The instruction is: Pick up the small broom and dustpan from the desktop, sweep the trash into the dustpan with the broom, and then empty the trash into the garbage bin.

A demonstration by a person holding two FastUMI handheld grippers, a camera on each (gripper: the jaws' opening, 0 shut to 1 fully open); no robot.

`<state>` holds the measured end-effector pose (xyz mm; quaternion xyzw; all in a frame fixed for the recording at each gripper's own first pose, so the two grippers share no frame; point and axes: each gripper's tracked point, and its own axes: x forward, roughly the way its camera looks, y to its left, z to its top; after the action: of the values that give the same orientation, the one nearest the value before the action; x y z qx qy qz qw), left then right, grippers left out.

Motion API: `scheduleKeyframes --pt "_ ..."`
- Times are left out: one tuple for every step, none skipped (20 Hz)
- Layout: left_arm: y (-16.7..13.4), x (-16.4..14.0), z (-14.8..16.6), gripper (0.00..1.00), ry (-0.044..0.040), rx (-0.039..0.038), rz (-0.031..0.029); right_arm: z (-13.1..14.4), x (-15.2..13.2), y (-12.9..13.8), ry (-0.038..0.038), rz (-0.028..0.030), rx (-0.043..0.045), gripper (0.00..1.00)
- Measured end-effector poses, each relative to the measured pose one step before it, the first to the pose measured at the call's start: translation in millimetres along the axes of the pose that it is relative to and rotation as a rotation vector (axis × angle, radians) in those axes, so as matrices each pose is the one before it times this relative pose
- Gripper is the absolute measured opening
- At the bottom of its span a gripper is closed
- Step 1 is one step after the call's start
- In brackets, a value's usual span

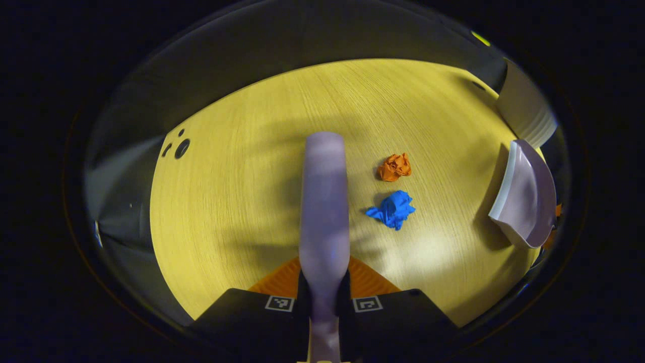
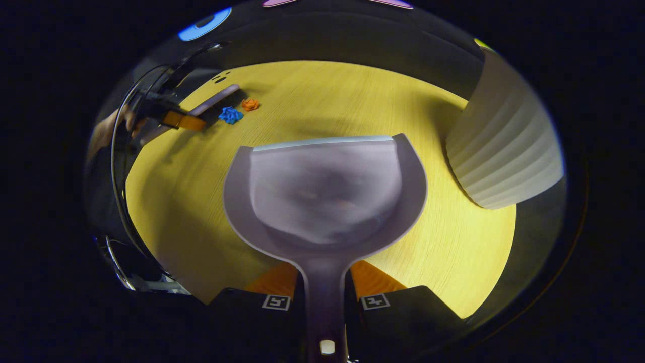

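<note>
Left gripper (image 1: 322,285): pinching the broom (image 1: 324,201) by its handle, held over the desk (image 1: 227,201); seen far off in the right gripper view (image 2: 186,121) too.
Broom: light, stiff plastic by the look; the handle grip suits it.
Blue paper wad (image 1: 393,209): just right of the broom, mid-desk; soft and very light, likely to skitter when brushed.
Orange paper wad (image 1: 395,167): just beyond the blue one, apart from it.
Dustpan (image 2: 327,196): light, rigid, smooth; well apart from both wads, towards the desk's right edge.
Right gripper (image 2: 325,295): clamped on the dustpan's handle.
Garbage bin (image 2: 504,151): ribbed, pale, at the desk's far right edge beside the dustpan.
</note>
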<state>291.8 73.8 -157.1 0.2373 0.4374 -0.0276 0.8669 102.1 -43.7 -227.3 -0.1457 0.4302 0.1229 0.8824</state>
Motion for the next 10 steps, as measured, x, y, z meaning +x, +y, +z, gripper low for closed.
scheduleKeyframes --pt "-1.83 1.46 7.19 0.28 0.00199 0.04122 -0.00307 1.24 3.8 1.63 -0.00259 0.00353 -0.01767 0.35" --pt "-4.05 0.39 6.21 0.28 0.00318 0.03769 -0.00847 -0.01 2.39 1.69 0.00241 0.00504 -0.02235 0.36" --pt "-6.32 0.75 6.12 0.28 0.00636 0.03682 -0.01279 -0.96 2.35 2.4 0.00526 0.00576 -0.02482 0.36" --pt "-8.33 0.08 5.61 0.28 0.0035 0.0352 -0.01794 -0.61 0.46 1.14 0.0032 0.00507 -0.02515 0.36" --pt "-7.89 -2.05 4.5 0.28 0.00325 0.03631 -0.02053 0.25 0.74 2.89 0.00328 0.00608 -0.02451 0.31" --pt "-8.29 -1.66 3.53 0.28 0.00303 0.03377 -0.02586 1.14 0.27 5.98 0.00533 0.00904 -0.02354 0.36" --pt "-10.54 1.71 2.91 0.28 0.00587 0.03119 -0.02981 3.3 0.63 4.46 -0.00149 0.00925 -0.01559 0.36" --pt "-14.78 0.31 2.93 0.28 0.0093 0.03105 -0.0312 2.45 1.8 2.97 -0.00181 0.00888 -0.01435 0.4" --pt "-15.21 1.74 3.7 0.28 0.0116 0.03635 -0.03215 1.7 0.99 2.56 -0.00248 0.00449 -0.01596 0.36" --pt "-13.98 -0.11 1.51 0.28 0.00938 0.03743 -0.03532 -0.28 2.31 0.81 -0.00425 0.00143 -0.01498 0.35"
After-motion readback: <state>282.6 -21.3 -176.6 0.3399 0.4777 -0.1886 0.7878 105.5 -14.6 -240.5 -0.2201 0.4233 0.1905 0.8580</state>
